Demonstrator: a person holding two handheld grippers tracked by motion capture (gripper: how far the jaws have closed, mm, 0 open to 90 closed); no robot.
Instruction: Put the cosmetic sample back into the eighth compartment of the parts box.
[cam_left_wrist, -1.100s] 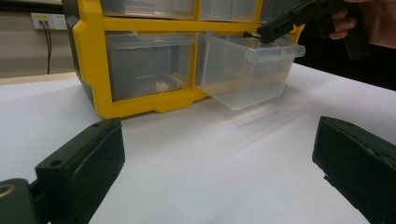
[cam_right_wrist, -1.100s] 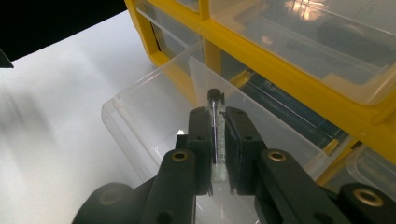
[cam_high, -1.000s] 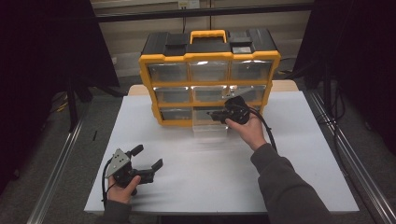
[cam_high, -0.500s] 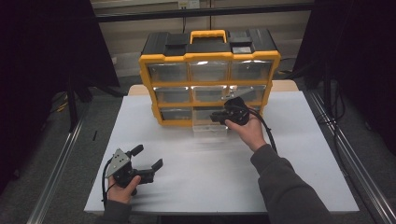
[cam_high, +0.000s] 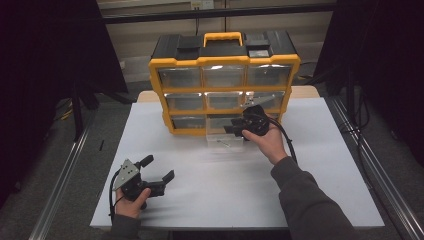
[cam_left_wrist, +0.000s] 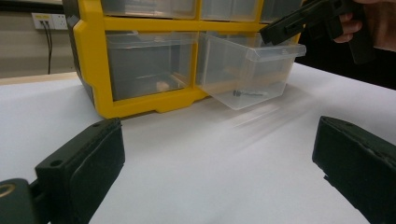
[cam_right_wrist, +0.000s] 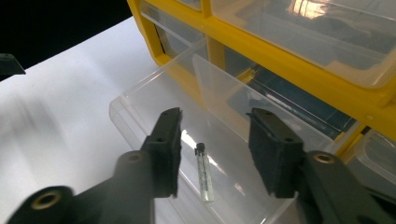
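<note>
As the scene is seen from the high view, the right gripper (cam_high: 235, 126) is held over the clear drawer (cam_high: 223, 140) pulled out of the bottom row of the yellow organizer (cam_high: 224, 82), while the left gripper (cam_high: 156, 171) is rested on the white surface (cam_high: 225, 185) well in front of the organizer, its fingers spread apart. In the left gripper view, the drawer (cam_left_wrist: 250, 74) is shown tilted out of the organizer's lower middle slot with a small dark-capped vial (cam_left_wrist: 247, 93) lying inside it. In the right gripper view, the vial (cam_right_wrist: 204, 173) is seen lying on the drawer's floor between the right gripper's fingers (cam_right_wrist: 167, 149), which have just been opening and are parted without touching it.
</note>
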